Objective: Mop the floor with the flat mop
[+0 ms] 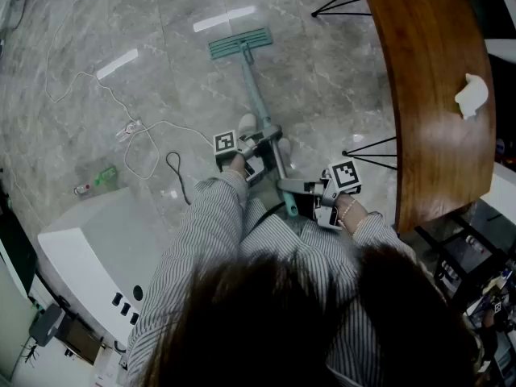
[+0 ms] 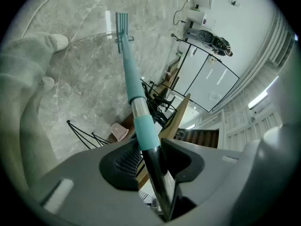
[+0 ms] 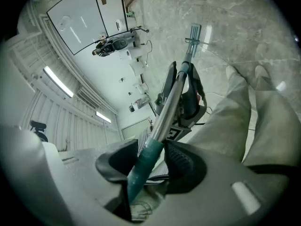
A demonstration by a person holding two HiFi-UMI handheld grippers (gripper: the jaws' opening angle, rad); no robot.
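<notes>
The flat mop's teal head lies flat on the grey marble floor ahead of me. Its teal and silver handle slopes back toward my body. My left gripper is shut on the handle partway up, where teal sleeve meets dark shaft. Lower down, near the handle's end, my right gripper is shut on the teal grip. In the left gripper view the mop head shows far down the handle. In the right gripper view the mop head and the left gripper sit further along the shaft.
A curved wooden table on black hairpin legs stands at the right, with a crumpled white cloth on it. White cables and a black cord trail on the floor at left. A white machine stands at lower left. My feet are by the handle.
</notes>
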